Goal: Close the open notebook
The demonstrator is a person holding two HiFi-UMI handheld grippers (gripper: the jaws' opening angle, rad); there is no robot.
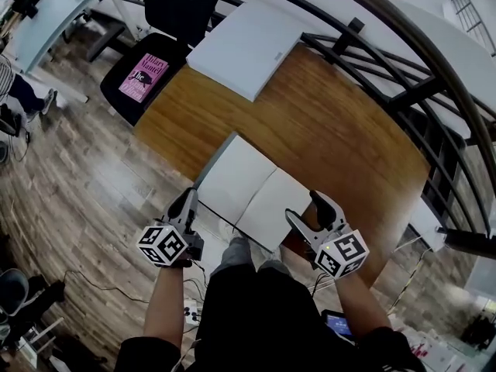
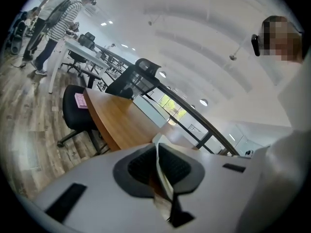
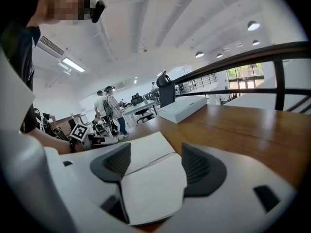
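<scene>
Table [image 1: 325, 138]: curved brown wood; runs along the railing
White box [image 1: 246, 46]: flat; lies at the table's far end
Chair [image 1: 182, 6]: black office chair; just beside the table's far corner
Pink book [image 1: 144, 77]: lies on the chair's seat
Railing [image 1: 403, 91]: black bars; behind the table
Floor [image 1: 77, 184]: grey-brown planks
People [image 2: 53, 28]: two stand at a distant white table

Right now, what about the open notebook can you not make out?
Left gripper view: the left gripper is shut on the notebook's edge; its body hides how many sheets.
Head view: the person's knee and the open right gripper cover the notebook's near edge.
Right gripper view: that gripper's body cuts off the near corner.
</scene>
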